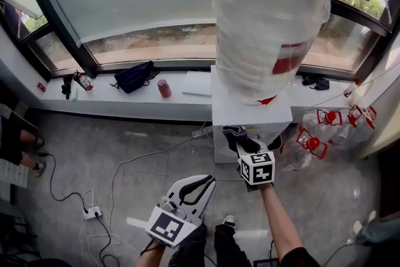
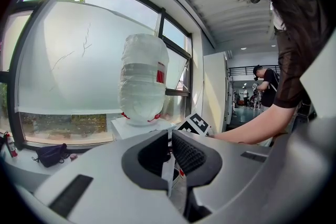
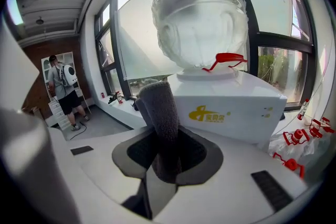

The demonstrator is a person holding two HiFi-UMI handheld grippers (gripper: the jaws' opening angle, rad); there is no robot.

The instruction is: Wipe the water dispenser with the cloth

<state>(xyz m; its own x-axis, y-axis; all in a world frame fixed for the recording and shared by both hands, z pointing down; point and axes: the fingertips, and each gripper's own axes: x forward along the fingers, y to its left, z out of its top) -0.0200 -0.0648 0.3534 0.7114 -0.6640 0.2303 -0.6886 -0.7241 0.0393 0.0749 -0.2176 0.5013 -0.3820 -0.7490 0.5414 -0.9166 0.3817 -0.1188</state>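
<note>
Right gripper (image 3: 165, 139) pinches the grey cloth (image 3: 160, 107) near the water dispenser (image 3: 231, 107); left gripper (image 2: 170, 139) closed, empty. We risk jolting the water bottle (image 3: 197, 13) if we wipe high.

The bottle (image 1: 269, 22) runs off the top edge of the head view, so its upper end is unseen. The cloth (image 3: 161, 107) has its lower end buried between the jaws of the right claw (image 3: 168, 144) — and the yellow print on the water dispenser (image 3: 247, 97) is too small to read.
</note>
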